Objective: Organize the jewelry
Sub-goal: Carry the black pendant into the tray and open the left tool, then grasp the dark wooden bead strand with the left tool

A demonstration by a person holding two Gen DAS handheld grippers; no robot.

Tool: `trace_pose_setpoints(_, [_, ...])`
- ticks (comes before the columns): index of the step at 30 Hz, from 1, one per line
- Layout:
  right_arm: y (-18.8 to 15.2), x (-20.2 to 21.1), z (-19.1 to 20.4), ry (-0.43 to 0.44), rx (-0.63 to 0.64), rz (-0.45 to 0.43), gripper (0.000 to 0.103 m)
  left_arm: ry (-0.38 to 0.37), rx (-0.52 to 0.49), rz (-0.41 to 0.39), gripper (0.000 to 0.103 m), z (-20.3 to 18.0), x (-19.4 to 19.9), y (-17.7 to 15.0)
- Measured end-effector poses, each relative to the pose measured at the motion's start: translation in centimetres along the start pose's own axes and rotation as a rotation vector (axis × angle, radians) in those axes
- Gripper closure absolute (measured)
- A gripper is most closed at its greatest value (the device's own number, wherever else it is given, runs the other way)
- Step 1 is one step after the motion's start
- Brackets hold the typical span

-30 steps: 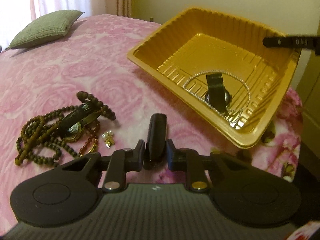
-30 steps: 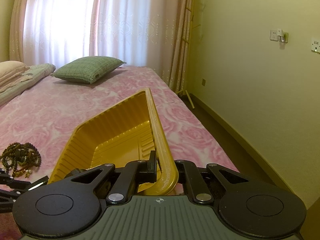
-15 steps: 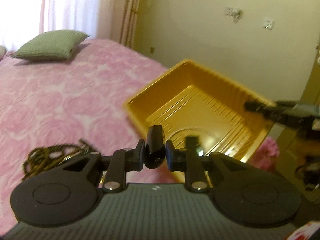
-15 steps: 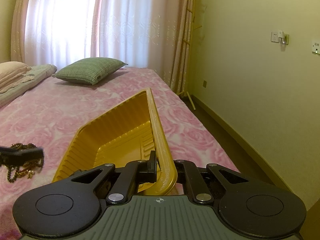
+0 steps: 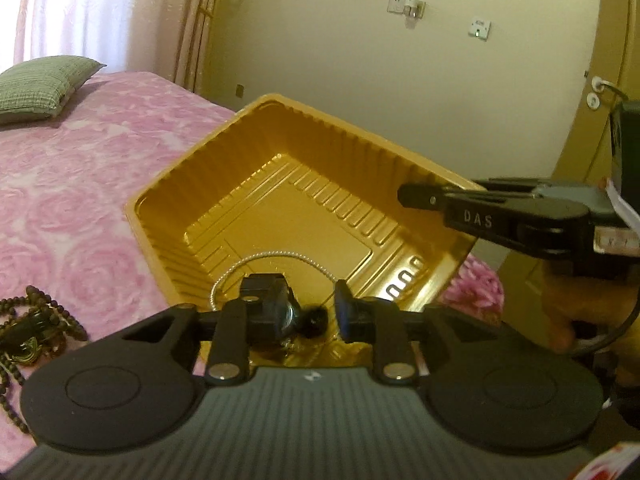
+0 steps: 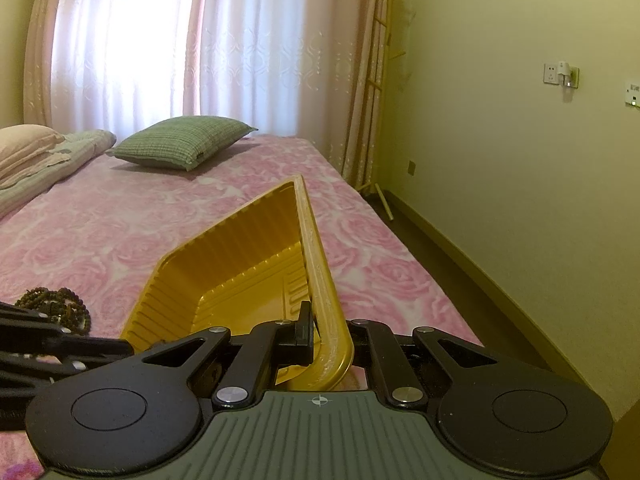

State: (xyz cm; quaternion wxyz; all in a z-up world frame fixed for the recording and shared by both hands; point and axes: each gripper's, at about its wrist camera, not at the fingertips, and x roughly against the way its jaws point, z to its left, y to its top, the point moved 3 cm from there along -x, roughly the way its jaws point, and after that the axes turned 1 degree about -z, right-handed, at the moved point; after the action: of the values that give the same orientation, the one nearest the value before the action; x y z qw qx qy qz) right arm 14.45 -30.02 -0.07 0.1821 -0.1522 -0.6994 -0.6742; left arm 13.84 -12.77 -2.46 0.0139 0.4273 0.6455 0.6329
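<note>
We hold the left tongs (image 5: 314, 316) tipped downward over the near corner of the yellow tray (image 5: 248, 152). Their jaws have just been opening, and they now stand apart with a clear gap. In that gap we see a small dark watch (image 5: 298, 318) lying loose; the pads do not press on it, and whether it already rests on the tray floor we cannot tell. A thin silver chain (image 5: 276, 255) curves across the tray floor just ahead of the left fingertips.

Our right tongs (image 6: 326, 330) are clamped tight on the tray's rim, one finger (image 6: 304, 330) inside the wall and the other outside, pointing gently downward. From the left wrist view they (image 5: 496, 210) reach in from the right side and carry the tray tilted above the pink flowered bedspread (image 5: 80, 184).

Off to the left of the left tongs, well apart from the tray, a heap of brown beads (image 5: 28, 332) lies on the bedspread. Far ahead of both tongs sits a green pillow (image 6: 182, 142).
</note>
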Motion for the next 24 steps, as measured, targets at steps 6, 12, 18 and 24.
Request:
trace_pose_setpoints(6, [0.0, 0.0, 0.0, -0.001, 0.000, 0.001, 0.096, 0.111, 0.027, -0.008, 0.075, 2.4, 2.6, -1.7])
trace_pose_setpoints(12, [-0.1, 0.0, -0.1, -0.002, 0.000, 0.003, 0.097, 0.335, 0.081, -0.019, 0.074, 7.1, 6.2, -4.1])
trace_pose_setpoints(18, [0.1, -0.2, -0.1, -0.009, 0.001, 0.007, 0.097, 0.503, 0.153, -0.017, 0.073, 12.1, 8.5, -6.1])
trace_pose_setpoints(24, [0.1, -0.4, 0.1, -0.012, 0.008, 0.008, 0.097, 0.576, 0.172, -0.008, 0.073, 15.1, 8.7, -6.9])
